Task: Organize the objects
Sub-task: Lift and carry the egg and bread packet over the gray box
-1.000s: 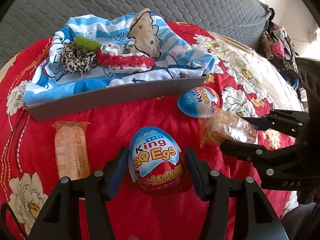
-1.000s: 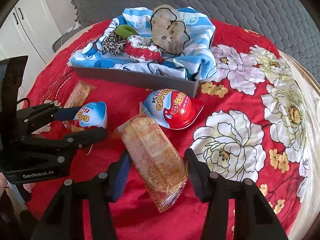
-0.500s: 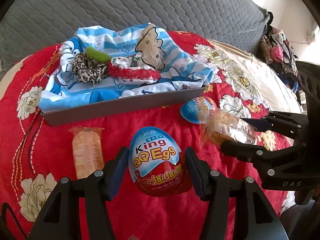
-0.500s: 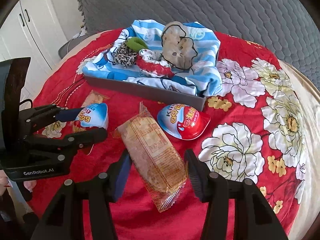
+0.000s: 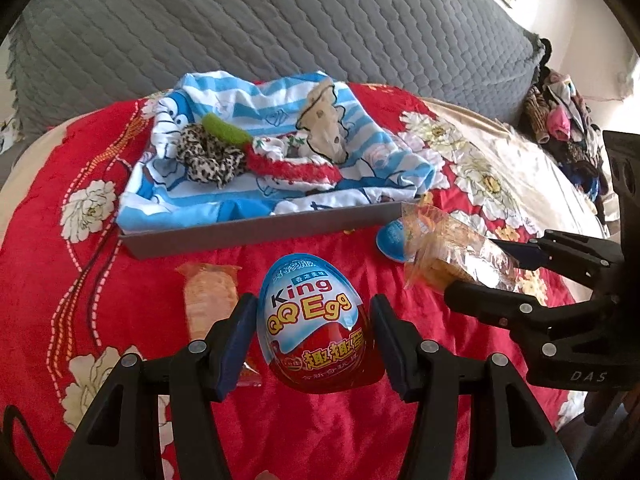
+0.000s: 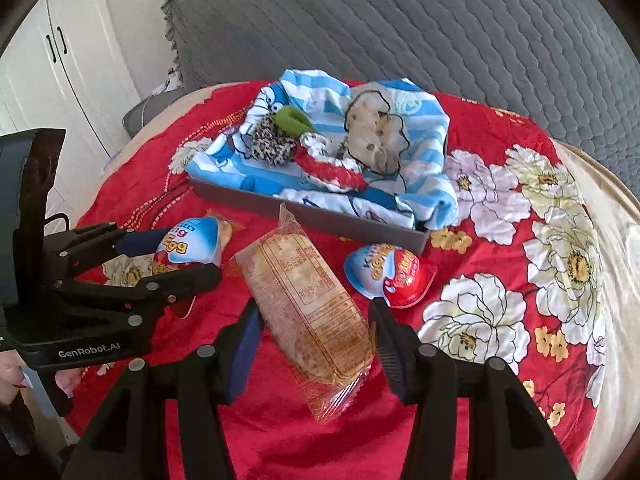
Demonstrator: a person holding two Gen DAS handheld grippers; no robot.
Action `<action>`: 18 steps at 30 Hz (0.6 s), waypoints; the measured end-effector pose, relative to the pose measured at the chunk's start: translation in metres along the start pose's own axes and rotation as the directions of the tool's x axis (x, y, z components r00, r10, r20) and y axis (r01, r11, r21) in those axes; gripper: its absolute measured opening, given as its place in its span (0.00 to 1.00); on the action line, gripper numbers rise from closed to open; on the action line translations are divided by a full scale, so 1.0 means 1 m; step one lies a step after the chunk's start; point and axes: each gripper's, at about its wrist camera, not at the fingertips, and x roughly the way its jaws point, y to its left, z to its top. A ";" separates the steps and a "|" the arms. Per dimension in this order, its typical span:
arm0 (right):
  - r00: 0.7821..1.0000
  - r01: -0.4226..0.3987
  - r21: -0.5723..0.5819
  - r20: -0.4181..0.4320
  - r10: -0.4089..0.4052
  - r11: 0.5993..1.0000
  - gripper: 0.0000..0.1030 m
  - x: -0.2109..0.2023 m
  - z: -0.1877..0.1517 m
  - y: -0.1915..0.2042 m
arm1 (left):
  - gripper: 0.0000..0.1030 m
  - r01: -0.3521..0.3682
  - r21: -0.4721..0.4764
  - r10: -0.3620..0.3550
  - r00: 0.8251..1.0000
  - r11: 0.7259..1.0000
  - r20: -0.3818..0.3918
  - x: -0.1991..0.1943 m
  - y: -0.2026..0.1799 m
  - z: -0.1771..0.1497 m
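While both snacks are clamped between their jaws, the two grippers have been raised off the red floral cloth (image 5: 360,432) since a second ago: the grey tray (image 5: 264,230) and the quilted grey backrest (image 5: 280,20) now sit lower in both views, and more of the cloth is seen beneath the held items. From this it may be judged that both pick-ups are finished and that the carry toward the tray, at twelve o'clock of each gripper, is under way.

The left gripper (image 5: 314,334) is clenched on a King QQ Egg (image 5: 314,320), a smooth, glossy egg-shaped shell with a printed foil flange, held upright with a pad pressed on either flank. The right gripper (image 6: 316,336) is closed on a cracker pack (image 6: 308,304), a flat oblong in crinkly clear film with crimped ends, laid slantwise from eleven to five o'clock. The film is likely to be slippery and the crackers brittle.

Left on the cloth are a second QQ egg (image 6: 390,276) at one o'clock of the right gripper, lying on its side just beside the tray's near wall, and a second cracker pack (image 5: 210,300) at ten o'clock of the left gripper. Inside the tray a blue-striped cartoon garment (image 5: 192,196) lies crumpled, with a leopard-print scrunchie (image 5: 208,160), a green fuzzy band (image 5: 224,130), a red fuzzy band (image 5: 296,170) and a beige spotted cloth piece (image 5: 324,128) upon it, all soft and shapeless.
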 end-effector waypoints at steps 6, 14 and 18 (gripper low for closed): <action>0.999 -0.008 0.008 0.041 0.008 1.000 0.52 -0.011 0.006 0.012 | 0.58 -0.016 -0.008 0.017 1.000 1.000 0.023 -0.014 0.010 0.000; 0.996 -0.009 0.003 0.087 0.009 1.000 0.52 -0.021 0.013 0.025 | 0.58 -0.029 -0.016 0.030 0.999 0.999 0.040 -0.026 0.019 -0.002; 0.996 -0.012 -0.001 0.091 0.013 1.000 0.52 -0.021 0.014 0.031 | 0.58 -0.035 -0.019 0.036 0.998 0.999 0.049 -0.030 0.021 -0.002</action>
